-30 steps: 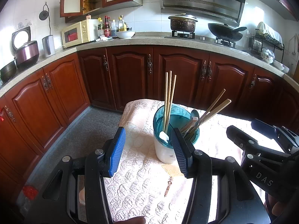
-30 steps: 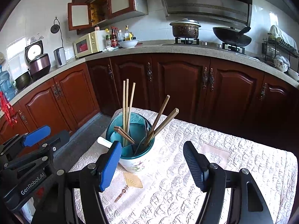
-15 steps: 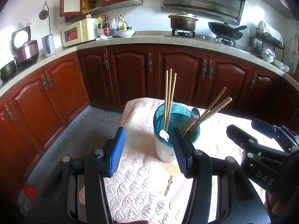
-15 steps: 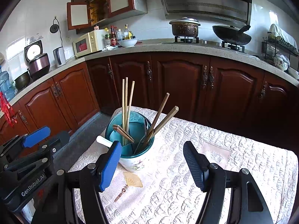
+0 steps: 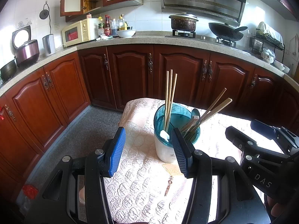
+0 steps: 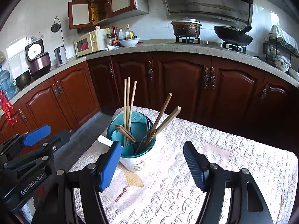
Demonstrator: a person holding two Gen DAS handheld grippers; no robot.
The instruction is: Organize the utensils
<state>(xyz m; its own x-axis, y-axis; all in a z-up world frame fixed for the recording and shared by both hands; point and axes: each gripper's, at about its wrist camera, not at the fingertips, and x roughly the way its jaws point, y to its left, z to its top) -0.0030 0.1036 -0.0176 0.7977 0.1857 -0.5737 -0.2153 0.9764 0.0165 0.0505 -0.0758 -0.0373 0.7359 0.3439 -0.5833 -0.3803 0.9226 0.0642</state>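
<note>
A white utensil holder with a teal insert [image 5: 168,149] [image 6: 134,160] stands on a small cloth-covered table [image 5: 142,190] [image 6: 233,177]. It holds pale chopsticks [image 5: 169,100] [image 6: 128,100] standing upright, darker chopsticks [image 5: 214,106] [image 6: 166,115] leaning right, a white spoon [image 5: 164,135] [image 6: 105,141] and metal utensils. My left gripper [image 5: 147,149] is open and empty, just in front of the holder. My right gripper [image 6: 151,164] is open and empty, also close in front of it. Each gripper shows in the other's view, the right one [image 5: 261,149] and the left one [image 6: 28,149].
A small fan-shaped charm [image 6: 130,183] lies on the cloth in front of the holder. Red-brown kitchen cabinets [image 5: 168,74] and a stone counter with a microwave [image 5: 78,31], a pot [image 5: 183,22] and a wok [image 5: 226,30] run behind. Grey floor [image 5: 84,136] lies left of the table.
</note>
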